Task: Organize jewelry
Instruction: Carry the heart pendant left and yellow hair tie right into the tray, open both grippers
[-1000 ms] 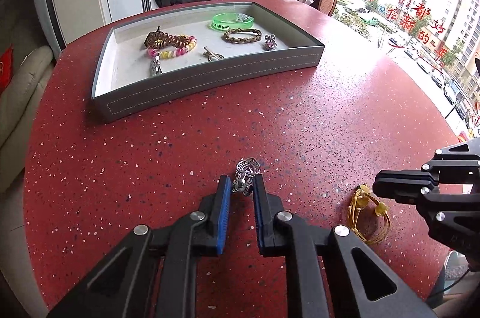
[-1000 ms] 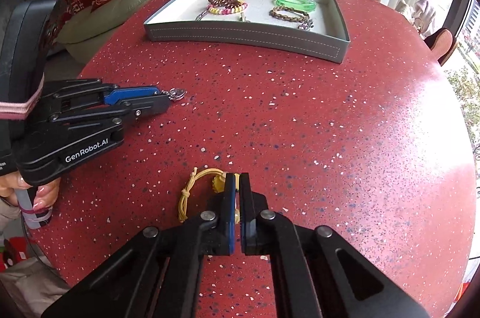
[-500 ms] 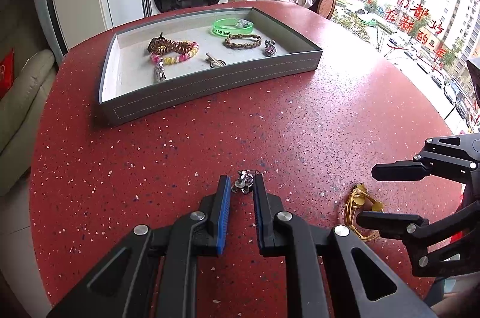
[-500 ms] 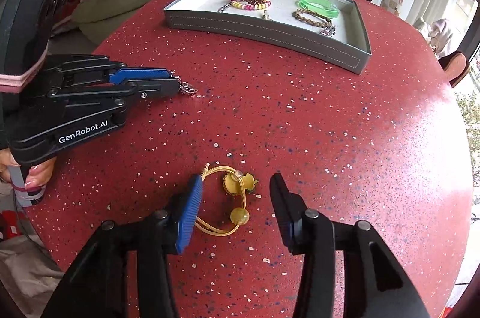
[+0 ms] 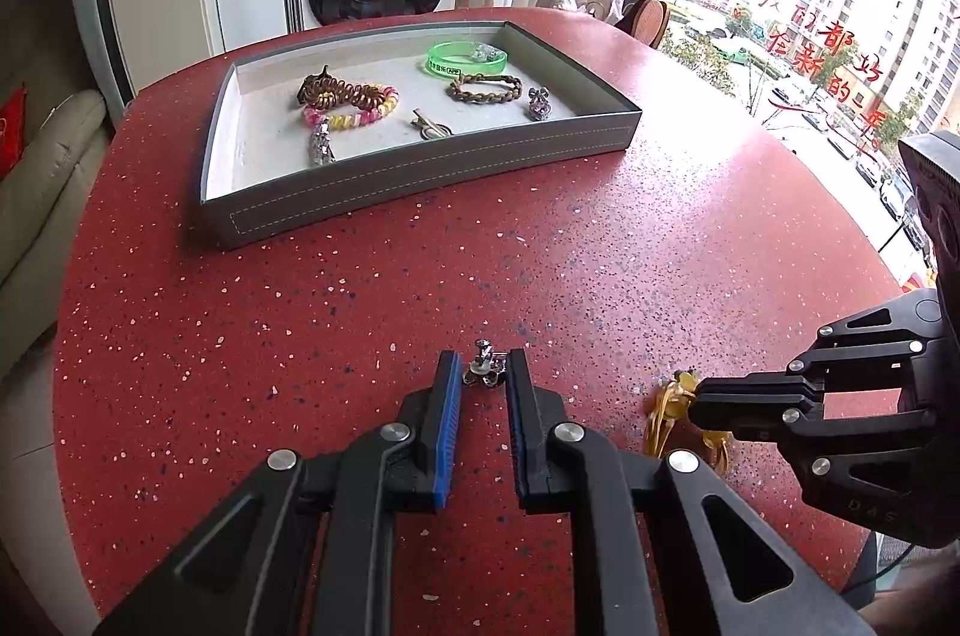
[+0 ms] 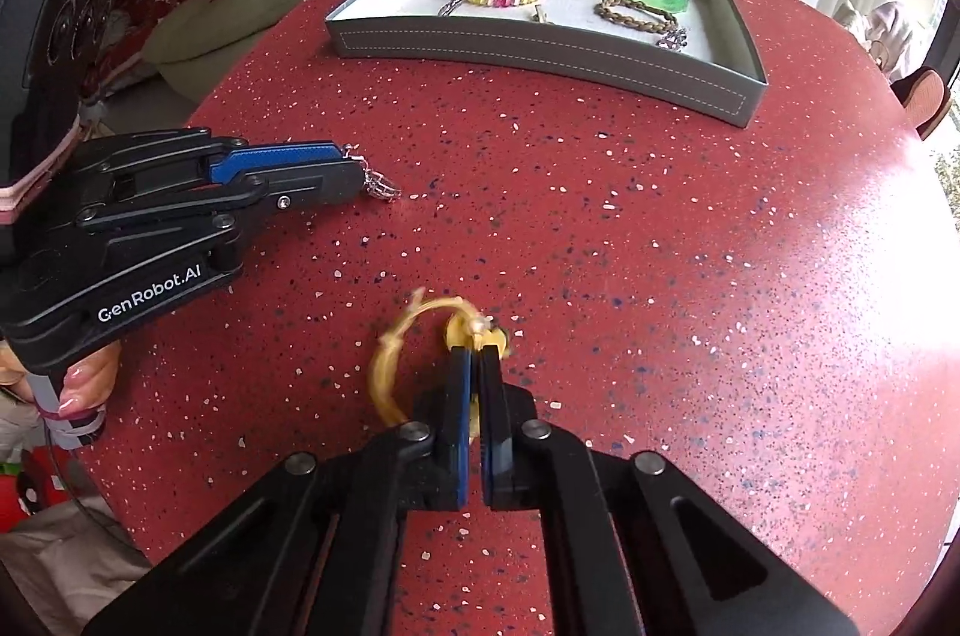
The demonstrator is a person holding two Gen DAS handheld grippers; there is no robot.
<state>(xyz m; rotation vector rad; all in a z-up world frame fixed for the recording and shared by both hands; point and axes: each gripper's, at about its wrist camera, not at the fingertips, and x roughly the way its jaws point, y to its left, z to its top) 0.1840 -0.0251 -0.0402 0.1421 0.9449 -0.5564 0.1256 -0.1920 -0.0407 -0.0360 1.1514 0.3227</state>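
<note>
The round red tabletop point(image 5: 360, 336) looks like polished stone, speckled with white and dark chips and glossy enough to throw back window glare near its right edge. The grey rectangular tray point(image 5: 420, 177) has matt, leather-like walls with a pale stitched line and a white, faintly grainy lining. Inside it lie a translucent green plastic bangle point(image 5: 468, 57), a woven brown cord bracelet point(image 5: 485, 87) and a pink and yellow coiled plastic hair tie point(image 5: 354, 111). The small silver charm point(image 5: 483, 371) shines like metal. The yellow elastic hair tie with beads point(image 6: 420, 342) looks rubbery and glossy. Each hand-held gripper is matt black plastic with ribbed blue rubber pads point(image 5: 449, 420) and bright metal rivets.
</note>
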